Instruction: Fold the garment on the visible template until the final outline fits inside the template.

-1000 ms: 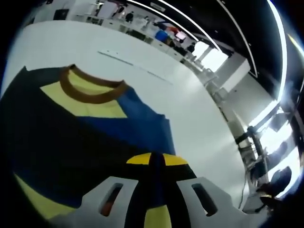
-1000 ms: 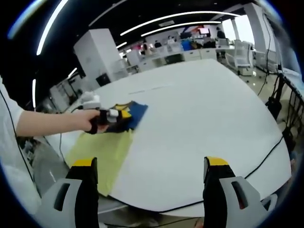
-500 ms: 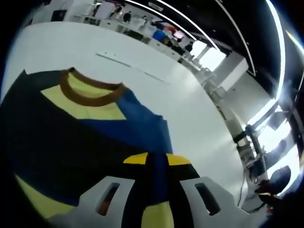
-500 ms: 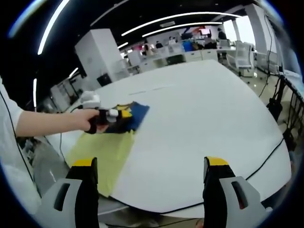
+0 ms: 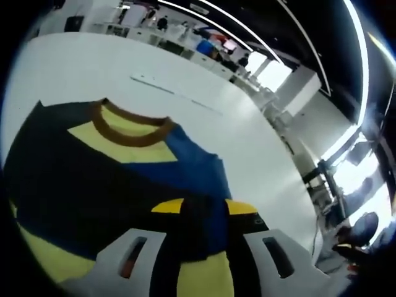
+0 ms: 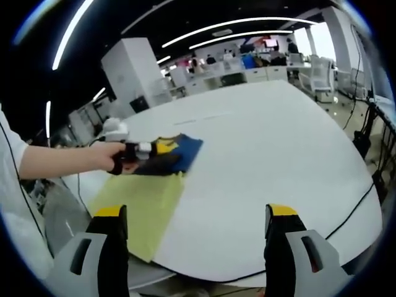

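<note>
The garment lies flat on the white table. It is dark navy with a blue panel, a yellow chest patch and a brown collar. My left gripper is shut on a dark fold at the garment's near edge. A yellow template shows under the cloth. In the right gripper view a hand holds the left gripper on the garment, which rests at the far end of the yellow template. My right gripper hangs open above the table's near edge, well away from the cloth.
The white table stretches wide to the right of the garment. A black cable runs along its right edge. A person's sleeve is at the left. Desks and chairs stand in the background.
In the right gripper view the left gripper and its fold of cloth have moved slightly right, and the blue edge reaches further over the table. The right gripper stays open.
</note>
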